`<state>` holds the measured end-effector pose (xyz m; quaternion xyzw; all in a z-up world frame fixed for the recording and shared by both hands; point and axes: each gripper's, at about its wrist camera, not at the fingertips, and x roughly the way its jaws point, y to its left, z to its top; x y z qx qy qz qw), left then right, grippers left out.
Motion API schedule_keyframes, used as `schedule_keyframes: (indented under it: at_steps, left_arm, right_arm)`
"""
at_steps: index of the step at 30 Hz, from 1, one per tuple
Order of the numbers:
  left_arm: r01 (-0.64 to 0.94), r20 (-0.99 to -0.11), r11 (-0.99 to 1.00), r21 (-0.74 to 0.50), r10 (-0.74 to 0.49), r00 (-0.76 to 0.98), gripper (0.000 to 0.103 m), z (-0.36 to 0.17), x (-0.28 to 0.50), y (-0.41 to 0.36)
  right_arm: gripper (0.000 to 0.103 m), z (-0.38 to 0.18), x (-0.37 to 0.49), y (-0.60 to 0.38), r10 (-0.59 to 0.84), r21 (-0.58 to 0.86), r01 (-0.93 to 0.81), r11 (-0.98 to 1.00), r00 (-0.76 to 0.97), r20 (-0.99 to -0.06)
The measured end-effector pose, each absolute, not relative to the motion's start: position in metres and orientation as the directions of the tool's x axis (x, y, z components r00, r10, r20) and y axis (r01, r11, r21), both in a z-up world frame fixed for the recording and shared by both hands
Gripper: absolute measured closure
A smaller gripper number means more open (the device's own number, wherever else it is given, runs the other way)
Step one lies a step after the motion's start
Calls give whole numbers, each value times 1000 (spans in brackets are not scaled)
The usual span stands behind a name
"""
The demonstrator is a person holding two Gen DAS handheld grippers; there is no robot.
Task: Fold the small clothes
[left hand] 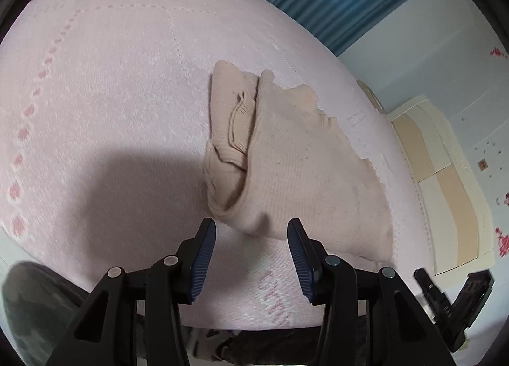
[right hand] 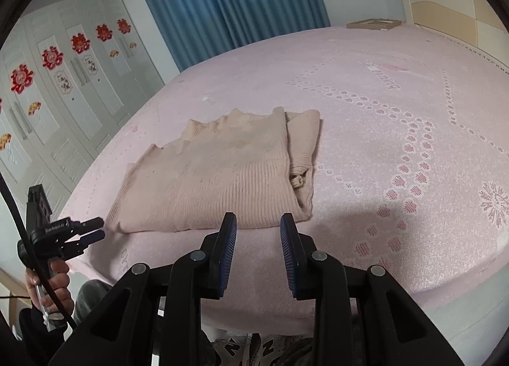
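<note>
Both my tongs hang part open and empty over the near edge of the bed: the left tongs sit just short of the folded beige sweater, the right tongs likewise. I judge the left nearer. The sweater's long axis runs across the bed, parallel to that edge, with open bedspread beyond and to the right.

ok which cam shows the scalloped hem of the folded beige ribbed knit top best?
Right wrist view: the folded beige ribbed knit top lies fully in frame, scalloped hem sharp along its far edge. Left wrist view shows the hem only obliquely and blurred, at the top's right.
</note>
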<state>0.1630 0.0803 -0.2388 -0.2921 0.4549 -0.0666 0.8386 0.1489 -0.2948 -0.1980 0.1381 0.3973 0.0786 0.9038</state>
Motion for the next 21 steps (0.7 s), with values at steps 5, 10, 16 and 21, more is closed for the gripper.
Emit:
schedule_keyframes:
  at_steps: [5,10,16,21]
  left_arm:
    - [-138,-732,840,-525,-363,577,58,-236,179,84]
    - [-98,-735,871,-481,-339,587,58,-230,199,78]
    - [-48,-724,893,-449,-331,605,60,-218,234,73]
    - [-32,-724,908,-419,-312,615,60,-212,270,70]
  right_arm:
    - [74,-198,165,-294,240,307,-27,951,690,-683]
    - [73,-202,188,-288,223,286,-26,958,694,-684]
    - [73,-212,227,-280,208,268,-17,963,676,-706]
    - [73,-219,260,-271,194,252,-8,968,661,-725]
